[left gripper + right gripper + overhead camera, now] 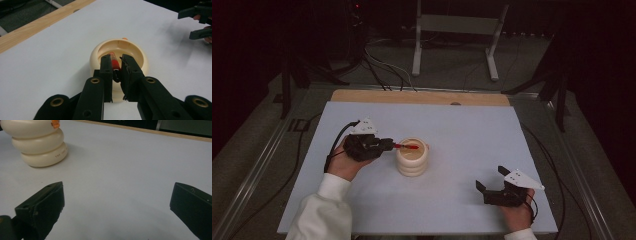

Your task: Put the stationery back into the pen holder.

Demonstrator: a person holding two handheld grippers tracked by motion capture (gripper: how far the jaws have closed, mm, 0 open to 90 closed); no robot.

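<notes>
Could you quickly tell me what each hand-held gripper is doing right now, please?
Left hand-held gripper: shut on the red pen, held over the cream ribbed pot.
Right hand-held gripper: open, holding nothing, resting on the table.

Dark room, dim light, grey carpeted floor, white metal stand legs at the far side, black cables across floor, pale blue tabletop with wooden far edge
</notes>
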